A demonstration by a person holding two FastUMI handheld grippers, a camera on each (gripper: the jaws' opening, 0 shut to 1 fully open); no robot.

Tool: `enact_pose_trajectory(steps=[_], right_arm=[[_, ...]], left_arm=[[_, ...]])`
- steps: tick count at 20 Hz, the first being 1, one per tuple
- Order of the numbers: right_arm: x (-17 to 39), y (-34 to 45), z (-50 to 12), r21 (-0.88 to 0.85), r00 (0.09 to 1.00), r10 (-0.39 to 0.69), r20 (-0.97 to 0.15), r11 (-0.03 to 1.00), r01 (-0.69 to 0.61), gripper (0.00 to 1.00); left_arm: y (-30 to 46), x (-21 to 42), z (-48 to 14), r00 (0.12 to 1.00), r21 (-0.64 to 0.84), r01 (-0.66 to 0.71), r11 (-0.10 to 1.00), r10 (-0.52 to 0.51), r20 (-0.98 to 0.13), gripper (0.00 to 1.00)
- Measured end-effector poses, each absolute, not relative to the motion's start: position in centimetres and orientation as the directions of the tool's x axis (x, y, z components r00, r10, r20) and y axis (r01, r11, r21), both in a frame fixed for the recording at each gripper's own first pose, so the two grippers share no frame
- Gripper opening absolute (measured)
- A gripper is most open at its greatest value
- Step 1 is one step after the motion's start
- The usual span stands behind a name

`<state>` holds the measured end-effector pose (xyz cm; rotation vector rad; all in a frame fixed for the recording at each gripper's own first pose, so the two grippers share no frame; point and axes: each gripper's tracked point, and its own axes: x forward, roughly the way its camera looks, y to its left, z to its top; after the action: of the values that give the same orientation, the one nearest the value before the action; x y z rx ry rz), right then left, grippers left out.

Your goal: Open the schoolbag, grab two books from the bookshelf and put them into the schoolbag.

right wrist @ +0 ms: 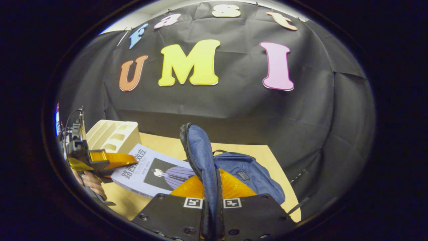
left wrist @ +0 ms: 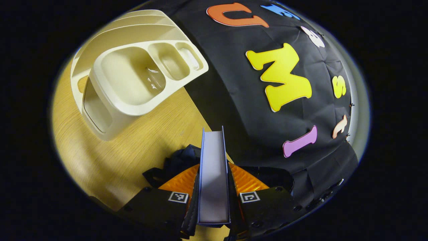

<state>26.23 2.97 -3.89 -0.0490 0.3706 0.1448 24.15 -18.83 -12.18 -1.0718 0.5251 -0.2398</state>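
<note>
Here, in the left gripper view, the left tongs [left wrist: 214,204] pinched a book [left wrist: 214,174] edge-on above the wooden table [left wrist: 110,160], the cream bookshelf [left wrist: 133,77] beyond. In the right gripper view, the right tongs [right wrist: 211,214] were clamped on the blue schoolbag's [right wrist: 247,174] flap [right wrist: 200,157], lifting it upright; the book lay beside it.

left gripper view: rides close above the desk [left wrist: 100,150], tilted, facing the cream bookshelf [left wrist: 133,77] and the booth wall. right gripper view: low over the desk's near edge, level, facing the wall head-on. shared: bookshelf [right wrist: 113,135], desk [right wrist: 167,147], wall; the right gripper view also catches the left tool [right wrist: 110,160] off to its left side.
</note>
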Motion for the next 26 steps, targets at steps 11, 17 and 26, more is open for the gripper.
enact_pose_trajectory(steps=[11,17,26], right_arm=[[25.9,4.2,-3.4,-0.017,0.921,0.173,-0.348,0.982,-0.19,0.07],[25.8,3.7,-2.9,-0.028,0.924,0.181,-0.337,0.979,-0.202,0.07],[26.1,3.2,-3.3,0.032,0.923,0.212,-0.321,0.977,-0.213,0.07]], left_arm=[[-24.6,24.5,-14.4,0.872,-0.853,-0.047,0.521,-0.395,-0.289,0.42],[-30.7,25.5,-16.3,0.841,-0.869,-0.043,0.493,-0.451,-0.298,0.43],[-33.9,26.4,-16.8,0.831,-0.869,-0.025,0.495,-0.473,-0.294,0.45]])
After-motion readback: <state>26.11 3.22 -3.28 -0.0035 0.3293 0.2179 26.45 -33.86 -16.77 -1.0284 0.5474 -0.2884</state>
